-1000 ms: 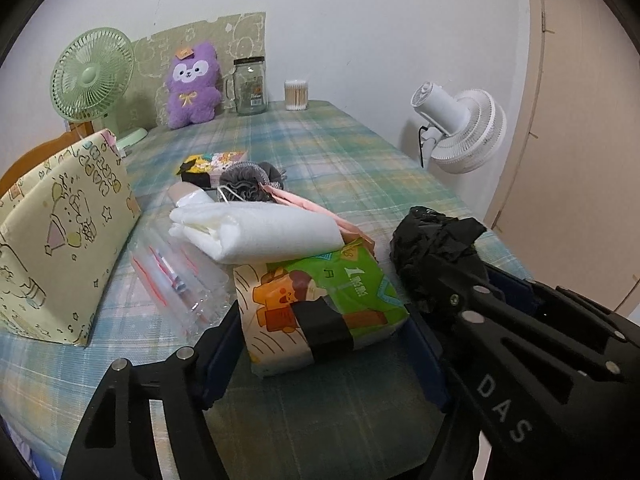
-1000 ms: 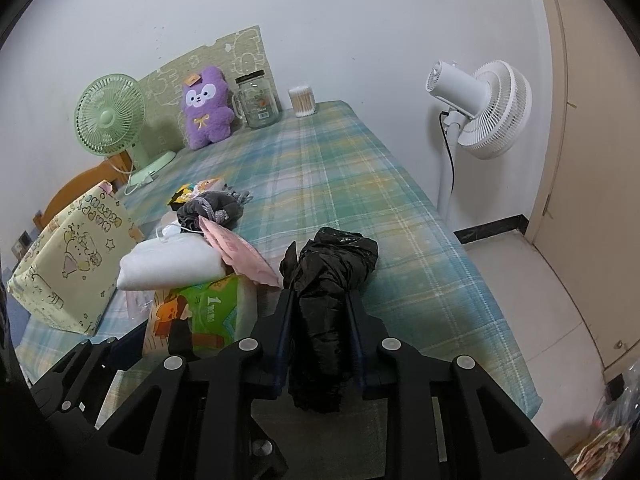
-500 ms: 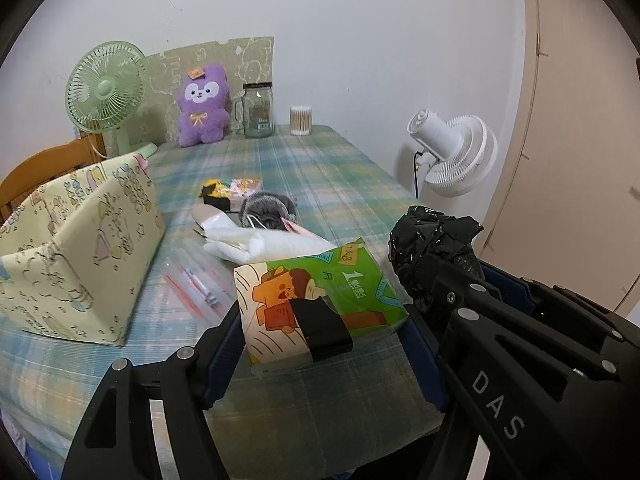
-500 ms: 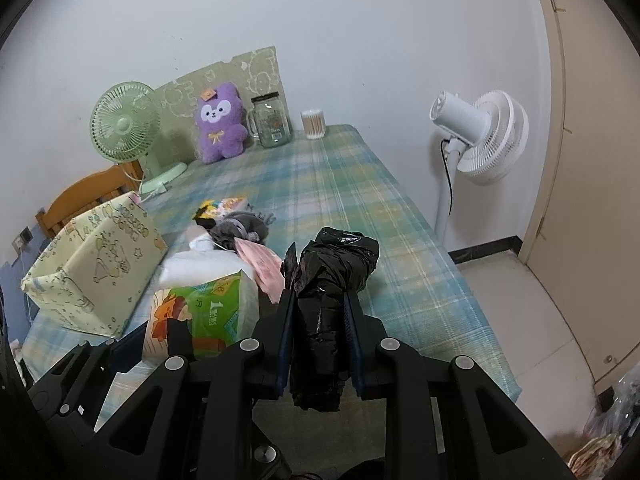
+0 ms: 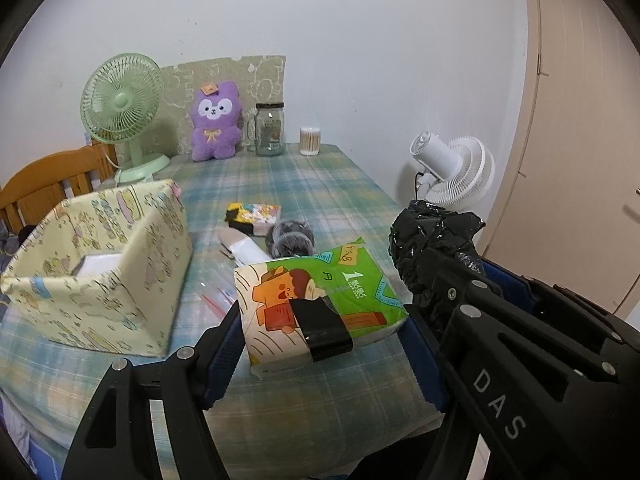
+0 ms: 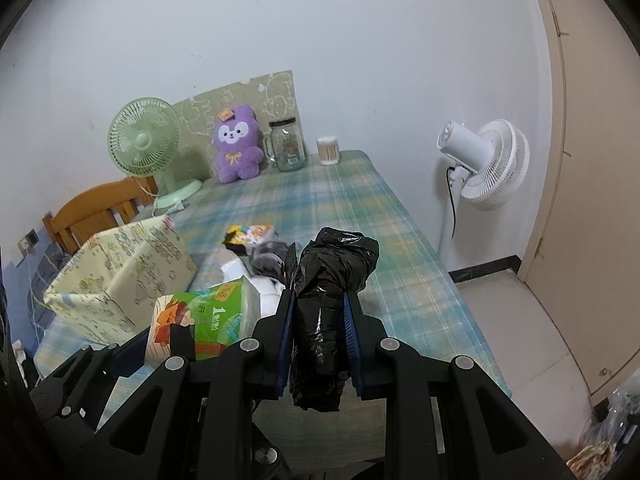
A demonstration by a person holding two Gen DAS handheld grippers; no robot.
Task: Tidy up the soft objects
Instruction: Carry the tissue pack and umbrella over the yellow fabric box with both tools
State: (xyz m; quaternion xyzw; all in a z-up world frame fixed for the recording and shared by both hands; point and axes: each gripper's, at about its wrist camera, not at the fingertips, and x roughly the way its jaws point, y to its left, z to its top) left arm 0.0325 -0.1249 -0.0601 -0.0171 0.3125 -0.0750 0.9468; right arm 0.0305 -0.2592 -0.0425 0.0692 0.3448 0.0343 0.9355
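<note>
My left gripper point(image 5: 320, 320) is shut on a green tissue pack point(image 5: 316, 292) and holds it above the near end of the table; the pack also shows in the right wrist view point(image 6: 200, 320). My right gripper point(image 6: 320, 320) is shut on a black plastic bag bundle point(image 6: 332, 280), also seen in the left wrist view point(image 5: 432, 240). A yellow patterned fabric box point(image 5: 100, 272) stands at the left with something white inside. A grey scrunchie point(image 5: 290, 236), a white folded cloth point(image 5: 244, 248) and a colourful packet point(image 5: 252, 216) lie mid-table.
A purple plush point(image 5: 216, 124), a glass jar point(image 5: 270, 130), a cotton swab tub point(image 5: 310, 140) and a green fan point(image 5: 124, 108) stand at the far end of the plaid table point(image 5: 320, 184). A white floor fan point(image 5: 452, 172) stands at the right. A wooden chair point(image 5: 48, 184) is at the left.
Both grippers have risen and pulled back with their loads. The tissue pack came up off the table. The fabric box now shows its open top.
</note>
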